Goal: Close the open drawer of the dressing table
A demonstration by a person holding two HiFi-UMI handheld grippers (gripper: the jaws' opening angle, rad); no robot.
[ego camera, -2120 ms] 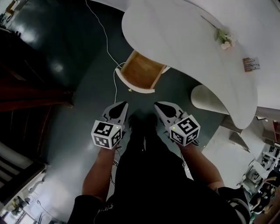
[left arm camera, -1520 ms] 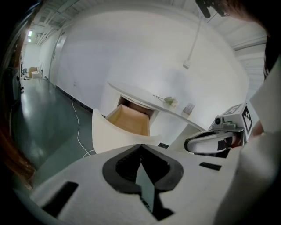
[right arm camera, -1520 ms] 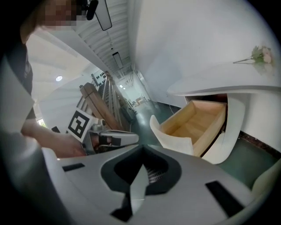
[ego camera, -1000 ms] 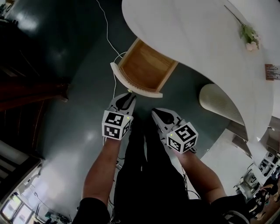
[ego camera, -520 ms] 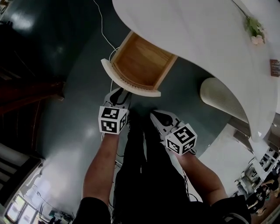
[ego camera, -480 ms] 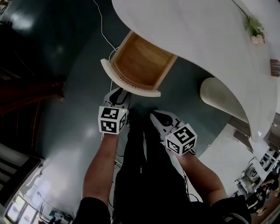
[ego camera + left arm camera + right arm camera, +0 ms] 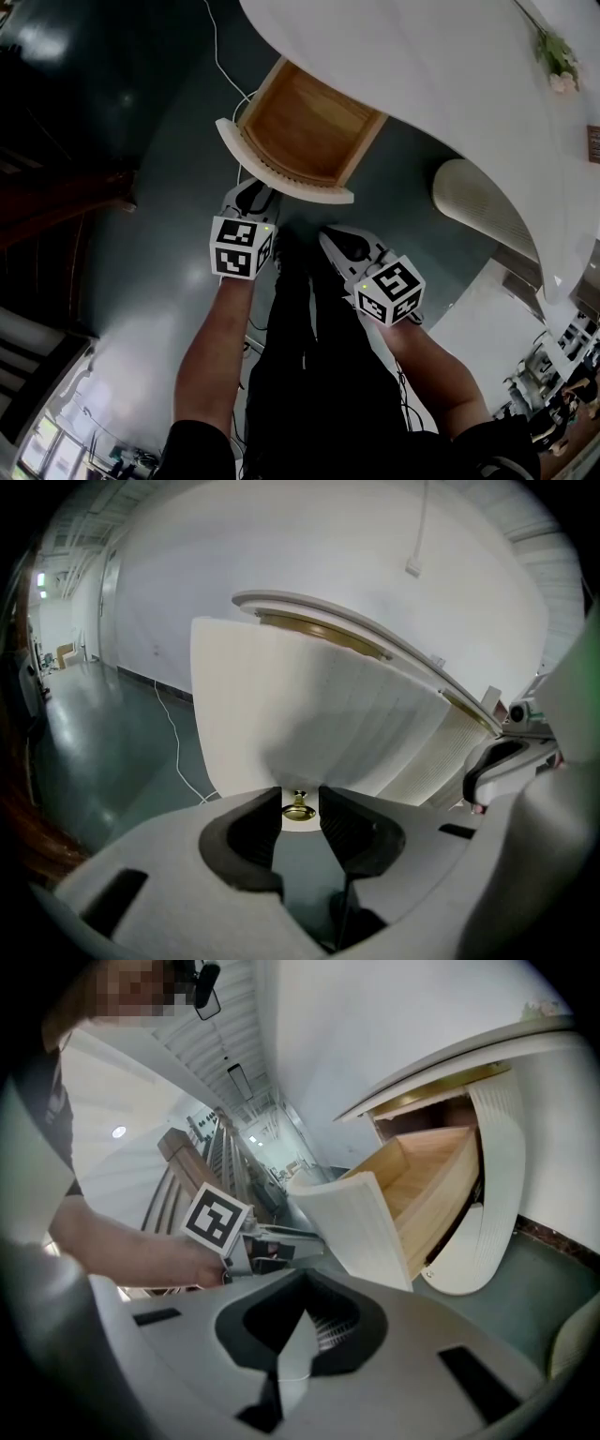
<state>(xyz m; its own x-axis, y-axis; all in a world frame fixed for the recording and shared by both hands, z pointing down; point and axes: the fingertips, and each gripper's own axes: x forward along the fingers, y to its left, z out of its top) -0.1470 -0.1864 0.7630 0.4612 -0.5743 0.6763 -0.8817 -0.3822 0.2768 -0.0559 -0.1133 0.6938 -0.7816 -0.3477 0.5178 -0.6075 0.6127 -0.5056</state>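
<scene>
The dressing table's drawer (image 7: 309, 122) stands pulled out, with a bare wooden inside and a curved white ribbed front (image 7: 281, 178). My left gripper (image 7: 248, 195) is right at that front. In the left gripper view its jaws are closing on either side of the small brass knob (image 7: 299, 808), and the pads do not clearly press on it. The drawer front (image 7: 309, 714) fills that view. My right gripper (image 7: 336, 242) hangs back to the right of the left one, shut with nothing in it. It sees the drawer (image 7: 422, 1194) from the side.
The white tabletop (image 7: 422, 66) overhangs the drawer and carries a flower sprig (image 7: 560, 64). A ribbed white stool (image 7: 478, 211) stands to the right on the dark floor. A white cable (image 7: 220, 66) trails across the floor left of the drawer. The person's legs are below the grippers.
My left gripper has gone forward from beside the right one up to the drawer front. The right gripper has kept about the same spot, still shut.
</scene>
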